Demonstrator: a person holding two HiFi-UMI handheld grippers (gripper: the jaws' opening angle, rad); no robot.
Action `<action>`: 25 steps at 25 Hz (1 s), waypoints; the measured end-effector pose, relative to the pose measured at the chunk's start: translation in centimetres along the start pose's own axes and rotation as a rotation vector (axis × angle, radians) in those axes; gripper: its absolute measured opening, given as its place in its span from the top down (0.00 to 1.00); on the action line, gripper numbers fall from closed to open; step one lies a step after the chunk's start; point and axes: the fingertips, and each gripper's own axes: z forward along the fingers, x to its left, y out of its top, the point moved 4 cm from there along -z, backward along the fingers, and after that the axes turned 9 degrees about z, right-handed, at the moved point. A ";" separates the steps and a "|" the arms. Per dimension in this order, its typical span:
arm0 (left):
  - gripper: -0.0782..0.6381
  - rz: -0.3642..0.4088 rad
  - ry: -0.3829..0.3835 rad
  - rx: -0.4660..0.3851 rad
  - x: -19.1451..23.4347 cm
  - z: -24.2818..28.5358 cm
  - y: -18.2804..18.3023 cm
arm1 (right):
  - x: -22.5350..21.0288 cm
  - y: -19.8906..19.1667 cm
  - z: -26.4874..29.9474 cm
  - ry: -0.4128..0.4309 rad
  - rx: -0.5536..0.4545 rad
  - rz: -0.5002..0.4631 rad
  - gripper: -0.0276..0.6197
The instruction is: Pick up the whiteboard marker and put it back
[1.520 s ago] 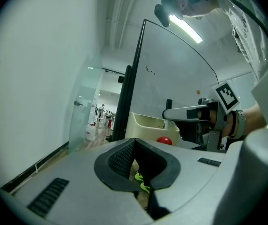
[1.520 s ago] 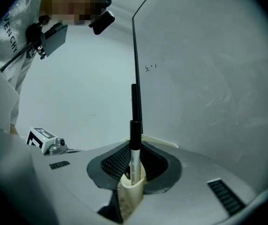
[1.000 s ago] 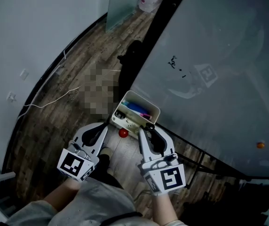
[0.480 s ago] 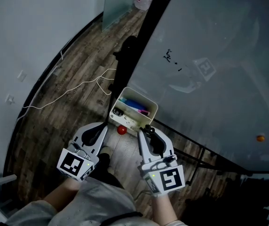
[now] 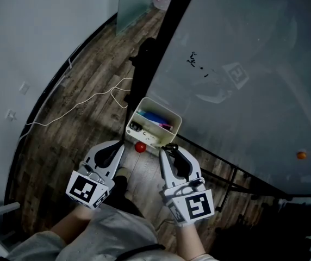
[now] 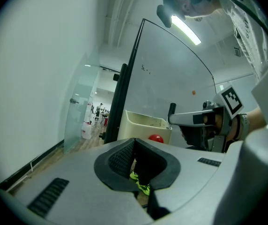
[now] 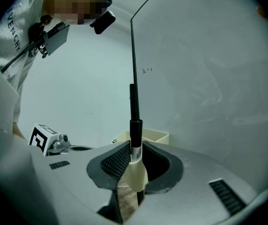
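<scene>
The left tongs (image 5: 122, 145) are pressed together with nothing in them. Through the hollow of their pads only the floor (image 5: 90, 91) shows. They have no part in this step, as I judge it, and do best parked at the left, clear of the path to the box.

Ahead of both tongs a cream open-topped box (image 5: 165, 110) hangs at the bottom corner of the whiteboard (image 5: 242, 80), beside its black upright. A red ball (image 5: 140, 147) sits just under the box's near edge. The box looks like the place to return the marker to.

The right tongs (image 5: 173, 151) are pinching the whiteboard marker (image 7: 137, 172) near its middle, short of the box and not yet over its rim. To do this well:
- Keep the pinch firm.
- Carry the marker forward until it is above the open top, not the near wall.
- Stay off the red ball and the whiteboard's bottom rail.
- Lower the marker's bottom end inside the box.
- Spread the tongs only once the box walls can catch it.

The marker's long axis stands upright, crosswise to the line the right tongs point along. Its dark end points up above the tongs and its pale end points down toward the floor. Which end is the cap I cannot tell.
</scene>
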 end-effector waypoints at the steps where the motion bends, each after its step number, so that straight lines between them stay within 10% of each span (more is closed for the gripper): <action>1: 0.87 0.000 -0.001 0.000 0.0 0.0 0.0 | 0.0 -0.1 -0.1 -0.004 0.009 0.000 0.83; 25: 0.87 -0.014 -0.035 0.001 -1.9 -1.7 -0.4 | 0.8 -2.0 -2.5 -0.046 0.056 0.033 0.84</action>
